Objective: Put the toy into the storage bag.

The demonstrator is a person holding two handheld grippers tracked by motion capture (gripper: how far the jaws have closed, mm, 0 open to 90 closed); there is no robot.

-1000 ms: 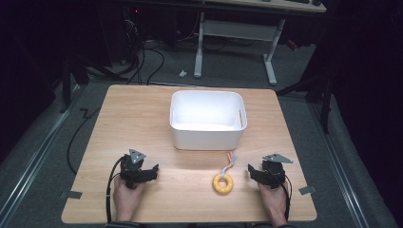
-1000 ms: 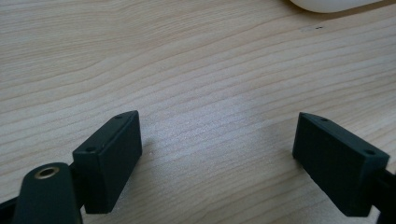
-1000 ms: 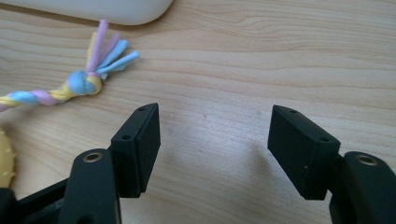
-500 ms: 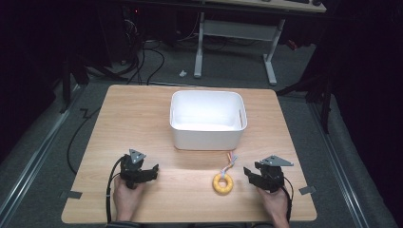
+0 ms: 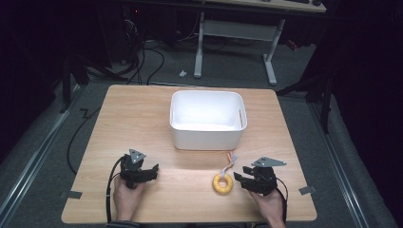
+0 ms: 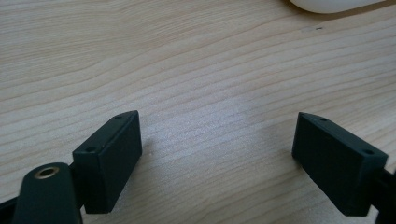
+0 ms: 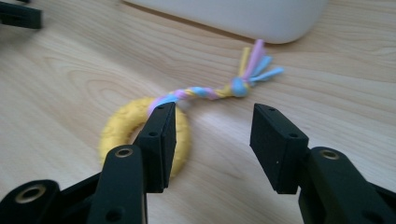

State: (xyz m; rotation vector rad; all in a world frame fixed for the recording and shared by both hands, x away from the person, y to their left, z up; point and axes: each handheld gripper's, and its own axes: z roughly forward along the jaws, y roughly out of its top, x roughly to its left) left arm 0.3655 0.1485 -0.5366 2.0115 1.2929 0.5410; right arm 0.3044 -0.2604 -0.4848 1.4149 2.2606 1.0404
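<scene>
A yellow ring toy [image 5: 222, 183] [image 7: 116, 126] with a braided pink, blue and yellow tail [image 7: 212, 91] lies on the wooden table near its front edge. My right gripper [image 5: 242, 179] [image 7: 212, 140] is open just right of the ring, its left jaw over the ring's near rim and the tail running past the gap. A white bin [image 5: 207, 118] stands empty behind the toy at the table's middle. My left gripper [image 5: 151, 173] [image 6: 217, 156] rests open on bare wood at the front left, with nothing between its jaws.
The bin's rounded base [image 7: 243, 16] lies close behind the toy's tail. Bare tabletop [image 5: 133, 118] stretches left of the bin. Tape marks [image 5: 70, 194] sit at the front corners. Desk legs and cables [image 5: 142, 52] lie on the floor beyond the table.
My right gripper has slid left toward the yellow ring and now reaches its rim. The left gripper and the toy have stayed put.
</scene>
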